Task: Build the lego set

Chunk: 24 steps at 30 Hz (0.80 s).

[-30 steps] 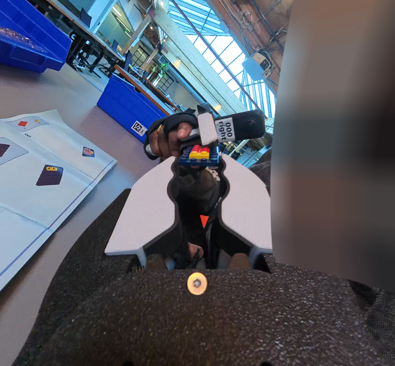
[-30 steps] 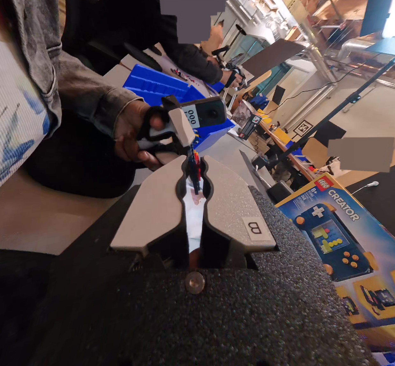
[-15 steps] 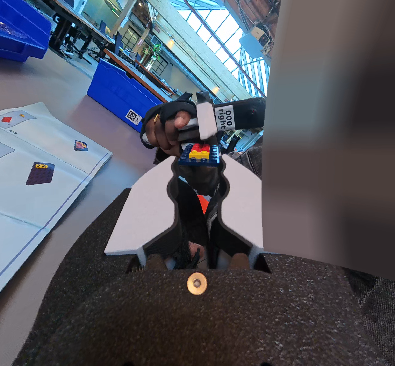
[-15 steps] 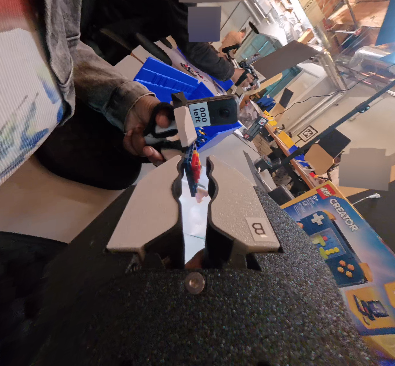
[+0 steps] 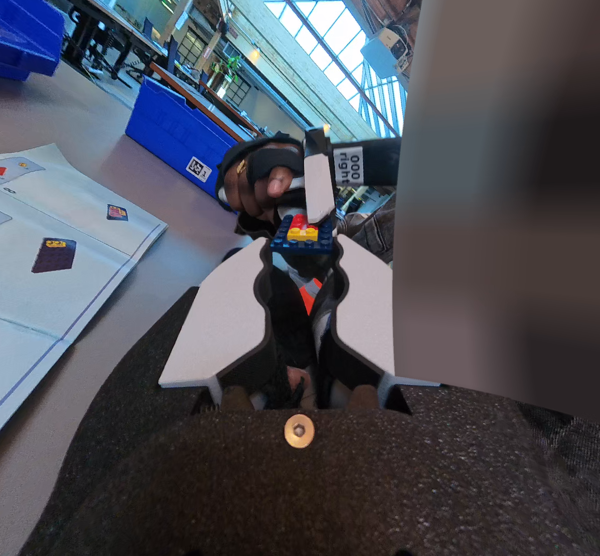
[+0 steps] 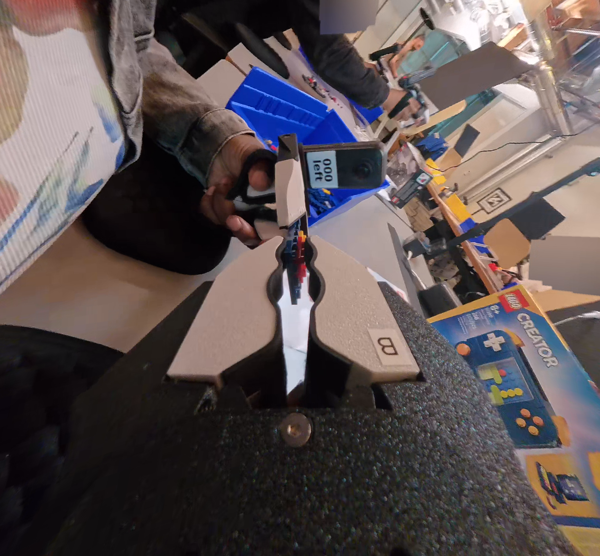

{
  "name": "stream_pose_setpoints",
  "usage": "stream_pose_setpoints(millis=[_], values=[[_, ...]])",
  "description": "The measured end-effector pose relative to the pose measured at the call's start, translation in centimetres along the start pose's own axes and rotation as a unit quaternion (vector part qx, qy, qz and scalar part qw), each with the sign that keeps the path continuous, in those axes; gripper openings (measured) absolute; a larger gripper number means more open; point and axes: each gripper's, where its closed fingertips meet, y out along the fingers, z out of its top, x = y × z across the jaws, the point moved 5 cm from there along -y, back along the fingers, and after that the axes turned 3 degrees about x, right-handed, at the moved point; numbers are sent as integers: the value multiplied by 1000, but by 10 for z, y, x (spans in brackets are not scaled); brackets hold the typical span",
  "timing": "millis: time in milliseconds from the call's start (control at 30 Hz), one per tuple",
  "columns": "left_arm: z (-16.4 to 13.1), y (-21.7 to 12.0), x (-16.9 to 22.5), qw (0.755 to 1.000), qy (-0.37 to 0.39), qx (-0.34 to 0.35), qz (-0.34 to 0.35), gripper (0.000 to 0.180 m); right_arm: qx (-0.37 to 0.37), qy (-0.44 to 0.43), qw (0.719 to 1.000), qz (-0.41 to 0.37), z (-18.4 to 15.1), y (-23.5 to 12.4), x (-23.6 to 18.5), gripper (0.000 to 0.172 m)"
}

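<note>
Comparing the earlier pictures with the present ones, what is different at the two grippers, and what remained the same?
The right gripper, whose fingers stood wider around the brick stack half a second ago, has closed again across the blue plate and its red and yellow bricks, its finger now pressing on them. The left gripper kept the plate clamped by its edges throughout. The instruction sheet and blue bins stayed put.

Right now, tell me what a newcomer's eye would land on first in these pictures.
First, the small brick build, a dark blue plate topped with red and yellow bricks, clamped by its side edges in the left gripper. The right gripper pinches the same build across its faces, studs against one pad. Beyond them, instruction sheets lie on the table at left, and a colourful set box lies at right.
</note>
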Motion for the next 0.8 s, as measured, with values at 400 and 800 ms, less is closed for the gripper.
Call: stream_pose_setpoints(millis=[400, 800], values=[[-1, -7, 9, 953, 280, -51, 105, 34, 50, 383, 922, 14, -20, -3, -15, 53], [-8, -3, 9, 943, 307, -76, 100, 35, 28, 360, 932, 23, -27, -2, -20, 36]])
